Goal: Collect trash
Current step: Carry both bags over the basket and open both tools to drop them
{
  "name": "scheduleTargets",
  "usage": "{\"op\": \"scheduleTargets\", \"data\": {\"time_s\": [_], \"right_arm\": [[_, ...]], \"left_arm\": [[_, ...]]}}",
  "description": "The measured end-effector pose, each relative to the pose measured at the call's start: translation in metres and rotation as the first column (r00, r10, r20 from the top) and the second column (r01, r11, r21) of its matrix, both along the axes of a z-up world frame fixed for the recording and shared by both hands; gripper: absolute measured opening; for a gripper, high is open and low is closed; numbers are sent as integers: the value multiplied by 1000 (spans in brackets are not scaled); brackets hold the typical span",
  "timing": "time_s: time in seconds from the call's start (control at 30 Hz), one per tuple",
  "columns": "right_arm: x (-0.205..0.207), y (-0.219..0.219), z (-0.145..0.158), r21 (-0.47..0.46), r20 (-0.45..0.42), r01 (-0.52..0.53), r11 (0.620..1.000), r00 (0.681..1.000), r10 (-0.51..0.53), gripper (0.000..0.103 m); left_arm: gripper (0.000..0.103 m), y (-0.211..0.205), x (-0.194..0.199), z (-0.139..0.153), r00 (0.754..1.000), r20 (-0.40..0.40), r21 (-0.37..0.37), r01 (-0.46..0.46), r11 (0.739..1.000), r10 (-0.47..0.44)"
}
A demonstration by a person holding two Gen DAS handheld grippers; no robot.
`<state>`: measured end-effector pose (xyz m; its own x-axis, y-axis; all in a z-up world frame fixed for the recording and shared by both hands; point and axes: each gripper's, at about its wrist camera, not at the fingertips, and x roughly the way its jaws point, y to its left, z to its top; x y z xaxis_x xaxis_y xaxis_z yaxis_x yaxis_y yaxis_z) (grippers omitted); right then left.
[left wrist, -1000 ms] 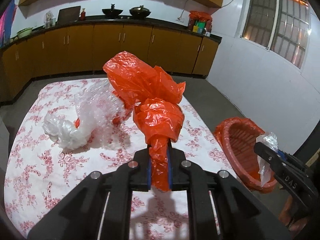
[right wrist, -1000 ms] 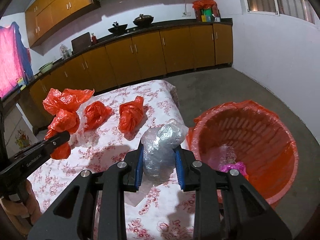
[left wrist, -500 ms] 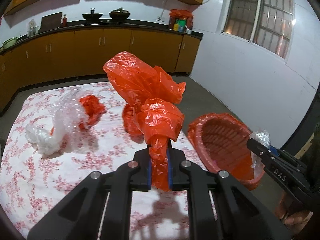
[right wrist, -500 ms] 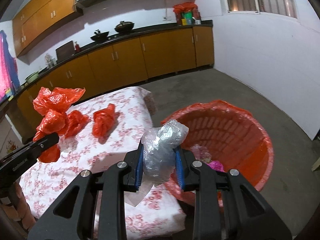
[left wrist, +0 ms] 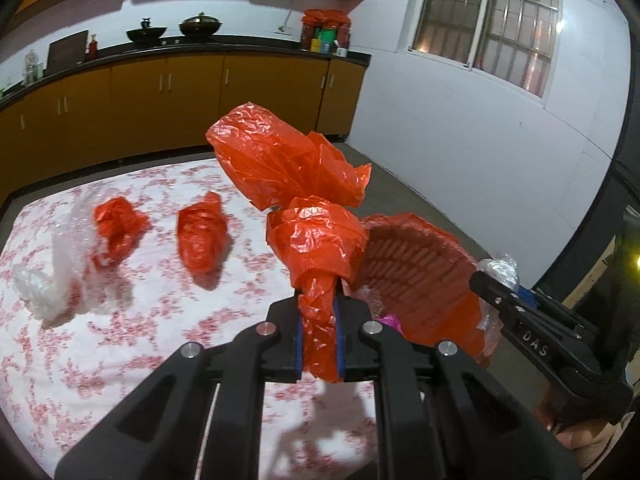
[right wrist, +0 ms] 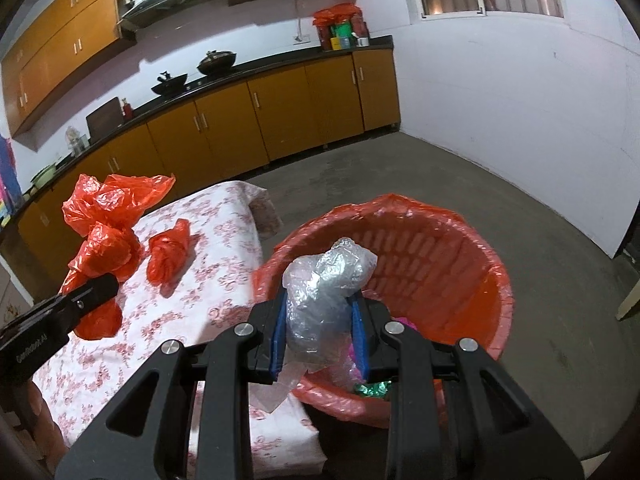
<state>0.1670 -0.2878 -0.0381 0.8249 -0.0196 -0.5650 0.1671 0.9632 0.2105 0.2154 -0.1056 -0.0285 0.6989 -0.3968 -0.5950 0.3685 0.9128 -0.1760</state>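
Observation:
My left gripper (left wrist: 318,336) is shut on the tail of a knotted orange plastic bag (left wrist: 304,208), held over the table's right end beside the orange basket (left wrist: 432,280). My right gripper (right wrist: 320,326) is shut on a wad of clear bubble wrap (right wrist: 326,280), which hangs over the near rim of the orange basket (right wrist: 472,248). Some wrappers lie at the basket's bottom. The held orange bag (right wrist: 106,232) and the left gripper's finger (right wrist: 68,312) show at the left of the right wrist view. The right gripper's finger (left wrist: 520,320) shows at the right of the left wrist view.
On the floral tablecloth (left wrist: 120,340) lie two crumpled orange bags (left wrist: 204,236) (left wrist: 116,228) and a heap of clear bubble wrap (left wrist: 52,276). Kitchen cabinets (right wrist: 240,120) line the far wall. Bare concrete floor (right wrist: 460,184) surrounds the basket.
Both grippers have swung right with their loads. The right one now holds the bubble wrap over the basket's rim; the left one has brought the orange bag near the basket.

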Motion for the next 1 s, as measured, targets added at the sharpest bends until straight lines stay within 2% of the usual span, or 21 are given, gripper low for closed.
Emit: {"op": "scheduleTargets", "data": {"time_s": [0.43,1.0], "right_arm": [[3,-31,-1,28,6,54,998,998,-55,28],[19,-65,-6,77,6,105,991,994,-106,28]], "left_arm": [[13,-48,10,-11,995,-21,1,100,995,-100],[14,-93,33,-42,971,-117,-22,206,978,-207]]}}
